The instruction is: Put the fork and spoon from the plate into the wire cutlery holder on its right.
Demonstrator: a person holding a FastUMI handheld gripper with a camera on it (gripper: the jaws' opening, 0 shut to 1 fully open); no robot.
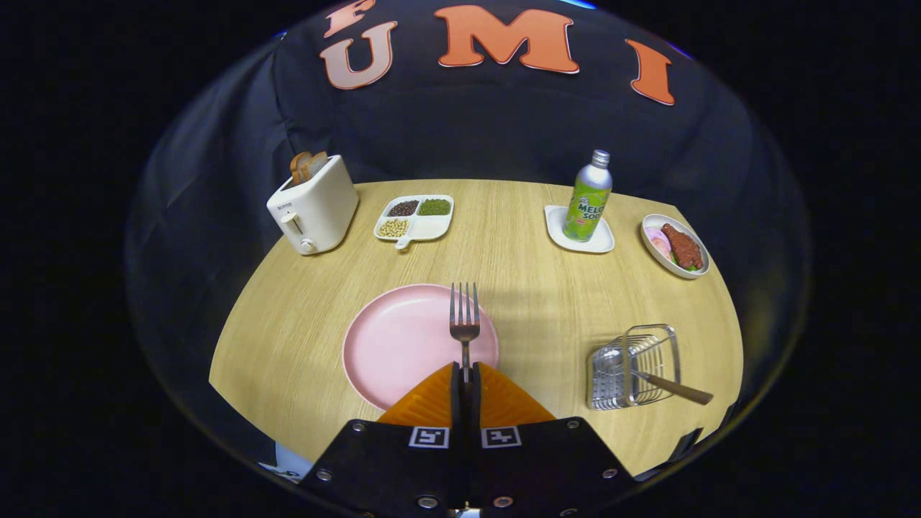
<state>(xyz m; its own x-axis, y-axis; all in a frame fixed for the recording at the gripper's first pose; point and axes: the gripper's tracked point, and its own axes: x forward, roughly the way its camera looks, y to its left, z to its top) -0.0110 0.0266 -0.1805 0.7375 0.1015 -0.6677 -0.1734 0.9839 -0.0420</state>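
From the gripper view, the hand-held gripper (pixel 465 373) has its two orange ribbed fingers (pixel 432 399) pressed together on the handle of the silver metal fork (pixel 465 325), and the tines point straight ahead, out over the round pink plate (pixel 403 345). The fork hangs above the plate's right half, near its right rim. The plate lies on the light wooden counter (pixel 532 288), just ahead of the fingers and a little left of them.

Off to the right, well apart from the plate, sits the silver wire cutlery holder (pixel 633 367), close to the counter's near right edge. A wooden-handled utensil (pixel 673 388) leans in it, handle sticking out to the right; whether that is the spoon I cannot tell. Between plate and holder there is a wide stretch of bare wood.

Along the far edge: a cream toaster (pixel 313 205) with bread slices in its slots, then a white divided dish of beans and seeds (pixel 415 216), then a green-labelled silver bottle (pixel 588 196) upright on a small white square tray (pixel 579 230), then a white oval dish of food (pixel 675 246) by the right rim. All stand well beyond the fork tips.
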